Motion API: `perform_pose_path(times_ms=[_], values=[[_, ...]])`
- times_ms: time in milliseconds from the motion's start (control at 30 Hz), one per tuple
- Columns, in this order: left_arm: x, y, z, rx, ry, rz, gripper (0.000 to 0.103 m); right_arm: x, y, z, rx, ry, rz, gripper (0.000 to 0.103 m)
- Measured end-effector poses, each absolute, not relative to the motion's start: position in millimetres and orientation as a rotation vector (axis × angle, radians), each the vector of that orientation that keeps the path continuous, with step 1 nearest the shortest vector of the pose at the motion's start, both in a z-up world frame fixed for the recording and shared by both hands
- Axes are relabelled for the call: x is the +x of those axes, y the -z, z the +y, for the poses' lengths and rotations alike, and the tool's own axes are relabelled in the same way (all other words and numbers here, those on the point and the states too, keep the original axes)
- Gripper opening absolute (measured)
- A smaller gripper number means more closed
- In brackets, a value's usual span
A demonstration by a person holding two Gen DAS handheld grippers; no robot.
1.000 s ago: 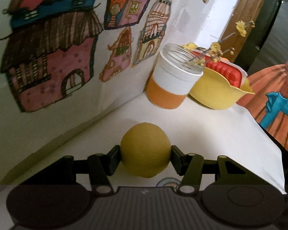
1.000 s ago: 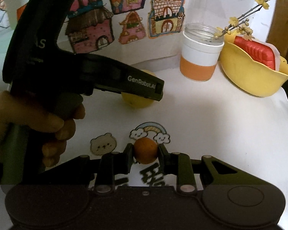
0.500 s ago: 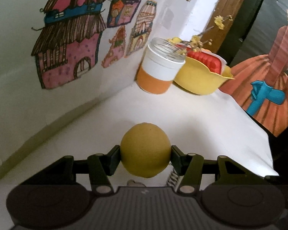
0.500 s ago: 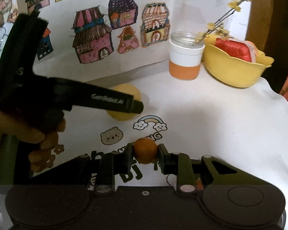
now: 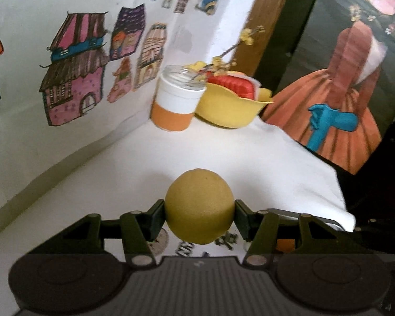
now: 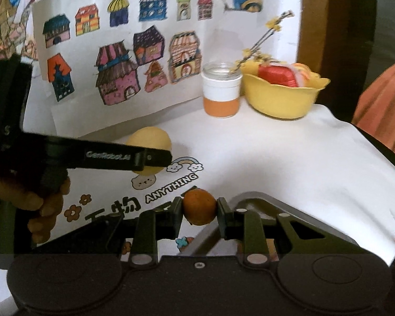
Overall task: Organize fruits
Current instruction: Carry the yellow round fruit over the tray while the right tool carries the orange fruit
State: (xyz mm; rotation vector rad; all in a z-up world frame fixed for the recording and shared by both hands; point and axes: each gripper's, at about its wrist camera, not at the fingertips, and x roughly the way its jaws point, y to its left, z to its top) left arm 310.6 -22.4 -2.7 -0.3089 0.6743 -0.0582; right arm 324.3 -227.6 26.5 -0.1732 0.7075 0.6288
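My left gripper (image 5: 199,212) is shut on a yellow lemon (image 5: 199,205), held above the white table. From the right wrist view the same lemon (image 6: 148,138) shows behind the left gripper's black body (image 6: 105,155), which a hand (image 6: 43,210) holds at the left. A small orange (image 6: 199,206) sits clamped in my right gripper (image 6: 199,208), low over the table near a metal rim (image 6: 252,194). A yellow bowl (image 5: 227,110) (image 6: 281,98) holding red and other fruit stands at the table's far corner.
A glass jar (image 5: 175,105) (image 6: 221,92) with a white and orange band and a flowering twig stands beside the bowl. Drawings of houses (image 6: 118,76) cover the back wall. A printed mat (image 6: 171,184) lies on the table. The table's right edge (image 6: 381,152) drops away.
Both grippers have pulled back and risen from the bowl and jar, which now look smaller and farther. Each fruit stays clamped. A metal rim has come into view under the right gripper.
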Motion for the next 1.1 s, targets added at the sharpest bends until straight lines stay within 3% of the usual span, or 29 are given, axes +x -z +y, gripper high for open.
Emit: perform_pose_path(times_ms=[1100], values=[[225,2,-97,-0.202,0.289,0.626,0.060,224,-26,-312,-0.017,-0.426,0.662,0.029]])
